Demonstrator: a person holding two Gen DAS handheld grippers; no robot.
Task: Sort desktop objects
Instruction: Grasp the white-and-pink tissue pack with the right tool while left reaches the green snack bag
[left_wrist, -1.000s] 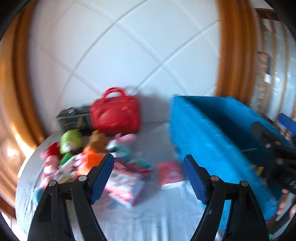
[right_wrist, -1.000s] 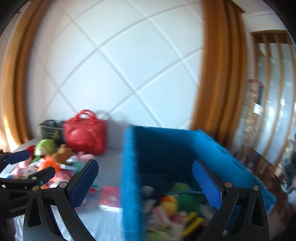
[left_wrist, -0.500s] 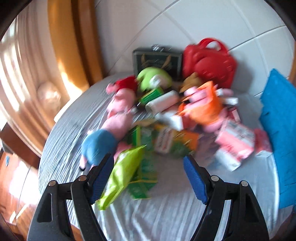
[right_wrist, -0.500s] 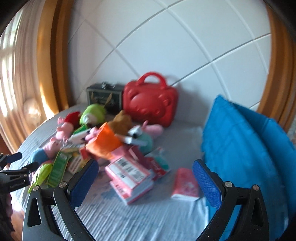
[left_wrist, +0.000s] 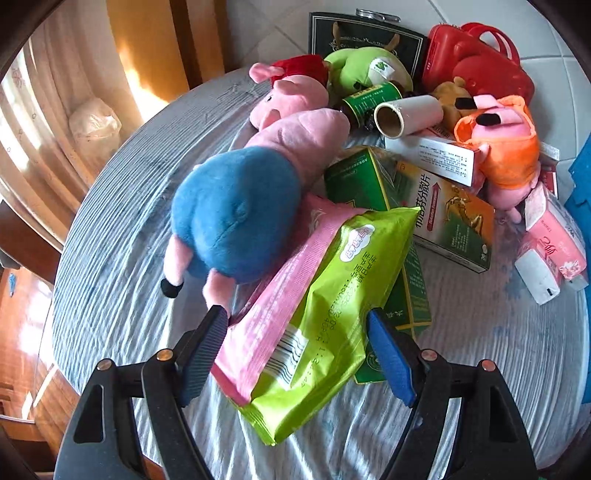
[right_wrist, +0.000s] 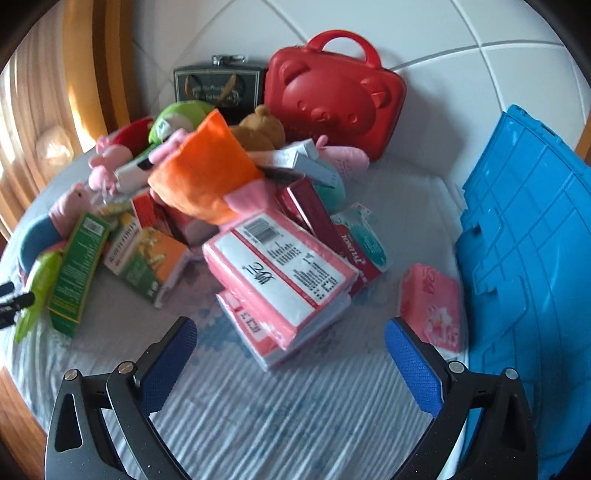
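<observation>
Through the left wrist camera, the left gripper (left_wrist: 297, 349) points steeply down at the near end of a lime-green wipes pack (left_wrist: 325, 314), which lies partly on top of a pink pack (left_wrist: 275, 295) and leans across a green carton (left_wrist: 373, 206). Its fingers (left_wrist: 201, 354) stand well apart and hold nothing; the green pack's near end sits between them in the picture, though whether either pad touches the wrapper cannot be told. The pack's long axis runs from the fingers up and to the right, roughly along the line the gripper looks down, so the fingers straddle its short width. Just left of it lies a blue-and-pink plush pig (left_wrist: 240, 206), one foot close to the left finger. Farther back is a heap of boxes, a cardboard tube (left_wrist: 406, 114), an orange plush (left_wrist: 498, 147) and a red case (left_wrist: 480, 62), all on the striped cloth of the counter (left_wrist: 122, 266). Through the right wrist camera, the right gripper (right_wrist: 290, 363) hovers over bare cloth, its fingers (right_wrist: 168, 363) wide open and empty. A stack of pink tissue packs (right_wrist: 280, 273) lies just beyond them, a single small pink pack (right_wrist: 430, 306) to the right, and the blue crate (right_wrist: 524, 236) beside that. The green pack shows only at the far left edge here, so the left hand is clearly the nearer one to take it, while the right is nearer the crate.
</observation>
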